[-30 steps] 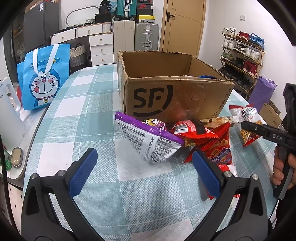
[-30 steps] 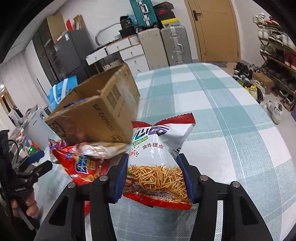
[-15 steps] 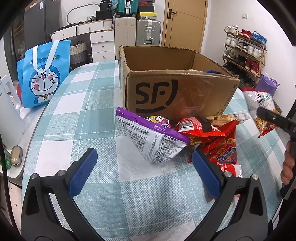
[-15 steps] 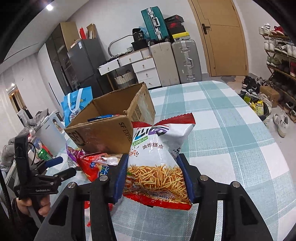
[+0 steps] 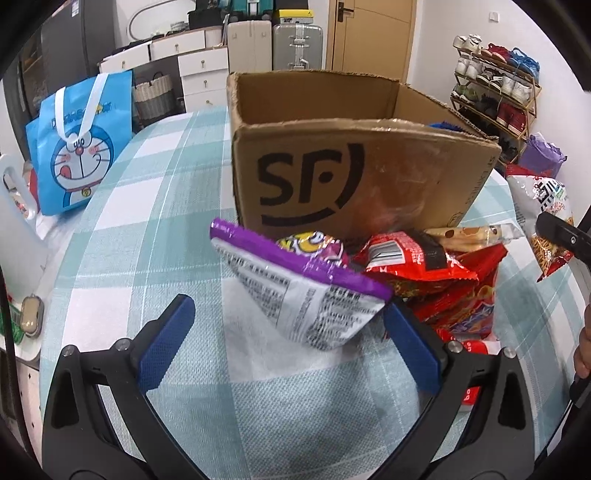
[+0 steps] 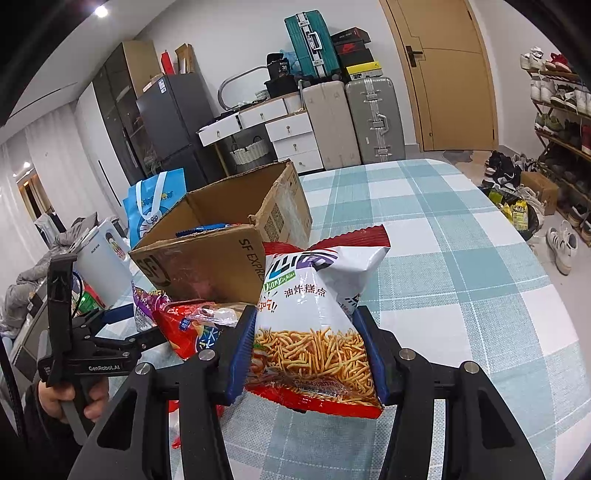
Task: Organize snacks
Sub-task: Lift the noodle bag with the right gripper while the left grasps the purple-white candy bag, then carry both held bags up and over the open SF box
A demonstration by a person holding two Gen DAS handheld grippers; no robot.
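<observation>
White walls (image 6: 229,40) close the room, with a recessed ceiling light (image 6: 100,11) glowing at the upper left of the right wrist view. A tan wooden door (image 6: 456,74) stands at the upper right, and beside it two upright suitcases, one beige (image 6: 328,123) and one silver (image 6: 373,118), with a teal suitcase (image 6: 308,44) and shoe boxes stacked above them. Left of these sits a white chest of drawers (image 6: 291,138) with a woven basket (image 6: 249,151) beneath it, then a dark grey refrigerator (image 6: 173,118) and a tall dark cabinet (image 6: 110,110). A shoe rack (image 5: 495,92) full of shoes lines the right wall, with more shoes loose on the pale floor (image 6: 476,157). The bench (image 6: 480,280) wears a teal-and-white checked cloth.
</observation>
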